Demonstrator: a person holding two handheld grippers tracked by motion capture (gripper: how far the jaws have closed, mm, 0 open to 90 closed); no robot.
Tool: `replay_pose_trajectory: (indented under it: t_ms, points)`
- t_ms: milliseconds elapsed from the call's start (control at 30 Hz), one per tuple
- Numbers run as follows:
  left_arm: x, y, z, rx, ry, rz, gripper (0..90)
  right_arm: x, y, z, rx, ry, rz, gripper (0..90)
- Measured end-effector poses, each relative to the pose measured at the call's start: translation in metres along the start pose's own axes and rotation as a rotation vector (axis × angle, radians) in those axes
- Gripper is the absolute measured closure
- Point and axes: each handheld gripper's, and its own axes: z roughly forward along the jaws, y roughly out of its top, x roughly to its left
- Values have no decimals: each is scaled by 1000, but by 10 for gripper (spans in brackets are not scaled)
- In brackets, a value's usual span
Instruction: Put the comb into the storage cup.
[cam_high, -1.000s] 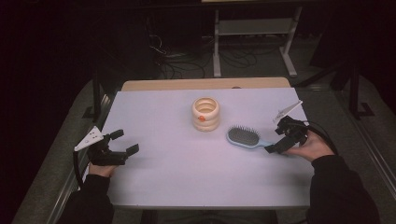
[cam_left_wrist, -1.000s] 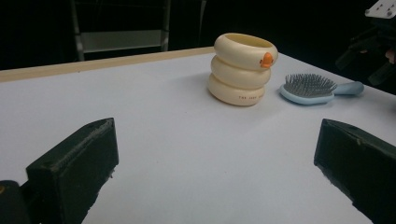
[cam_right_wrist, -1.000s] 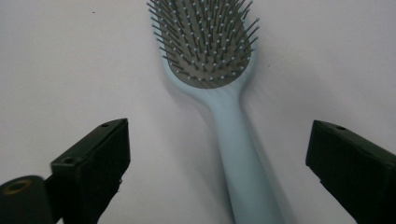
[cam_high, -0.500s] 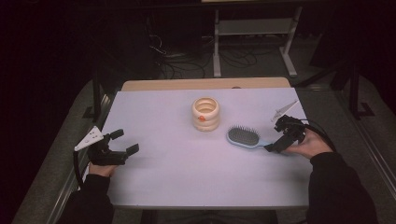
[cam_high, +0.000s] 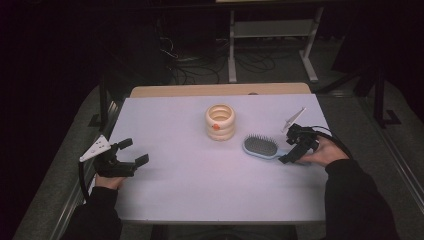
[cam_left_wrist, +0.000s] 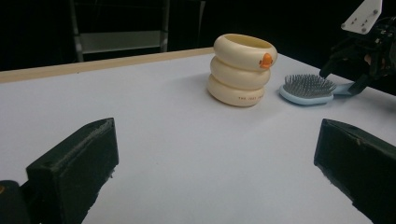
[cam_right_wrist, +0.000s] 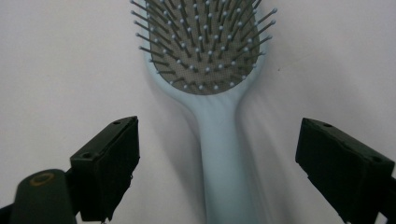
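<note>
Table: a white tabletop (cam_high: 200, 195) fills the middle of the high view, a pale wooden strip along its far edge, dark floor and cables behind.

Stacked-ring holder: and there's the cream stacked-ring holder (cam_high: 220, 121), upright just above centre of the high view, small orange mark on its front. In the left gripper view it stands upper centre (cam_left_wrist: 243, 69), three rings high, orange duck-like mark near the rim.

Hairbrush: light blue hairbrush (cam_high: 261, 146) lying flat, bristles up, right of centre in the high view, just right of and below the holder, apart from it. Its handle runs toward the right-hand tool. The right gripper view looks straight down on it (cam_right_wrist: 210, 70): head at the top of the frame, handle running down the middle to the bottom edge.

Right gripper: at the right of the high view, the right gripper (cam_high: 289, 156) is down low at the brush's handle end. Jaws wide apart here, one either side of the handle (cam_right_wrist: 217, 154), clear daylight both sides, nothing gripped. Contact with the table I can't tell.

Left gripper: the left gripper (cam_high: 134, 151) is over at the lower left of the high view, near the table's left edge, well apart from holder and brush. Jaws spread wide (cam_left_wrist: 215, 172), bare white tabletop between them, holding nothing.

Hands: a hand on each tool, dark sleeves coming up from the bottom of the frame.
</note>
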Motion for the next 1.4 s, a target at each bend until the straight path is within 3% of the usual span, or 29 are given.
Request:
replay_pose_trajectory:
  t_ms: [200,300,600,833,1133,1400]
  points:
    - [-1,0,0,2,1,0,0,0,2,2,10,2,-13,205]
    - [0,0,0,0,2,2,0,0,1,2,17,12,-15,292]
    - [0,0,0,-1,3,1,0,2,4,9,52,-21,-45,512]
    - [0,0,-1,-3,1,3,0,2,5,16,83,-18,-57,639]
    - [0,0,-1,-2,2,4,0,3,4,15,63,6,-65,686]
    - [-1,0,-1,-10,-3,-4,0,7,2,13,40,-18,-42,686]
